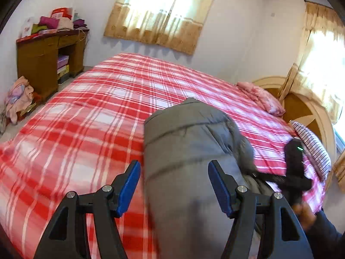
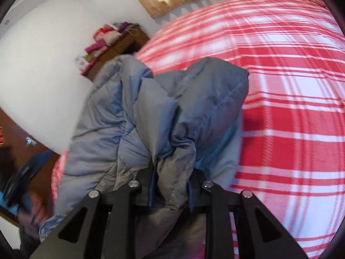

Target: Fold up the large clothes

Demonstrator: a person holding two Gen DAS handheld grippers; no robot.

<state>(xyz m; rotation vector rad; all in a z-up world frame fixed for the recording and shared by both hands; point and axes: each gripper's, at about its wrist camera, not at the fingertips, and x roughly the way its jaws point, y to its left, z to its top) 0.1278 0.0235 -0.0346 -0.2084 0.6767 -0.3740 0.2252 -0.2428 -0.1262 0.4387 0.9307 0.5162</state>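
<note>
A grey quilted puffer jacket hangs bunched above the red plaid bed. My left gripper is open, its blue pads spread on either side of the jacket without pinching it. My right gripper is shut on a thick bunch of the jacket, which fills the middle of the right wrist view and hides the fingertips. The right gripper also shows in the left wrist view, to the right of the jacket. The left gripper shows blurred at the left edge of the right wrist view.
The bed fills most of both views. A wooden desk piled with clothes stands at the far left wall. Pink pillows and a striped pillow lie by the headboard on the right. A clothes heap lies on the floor.
</note>
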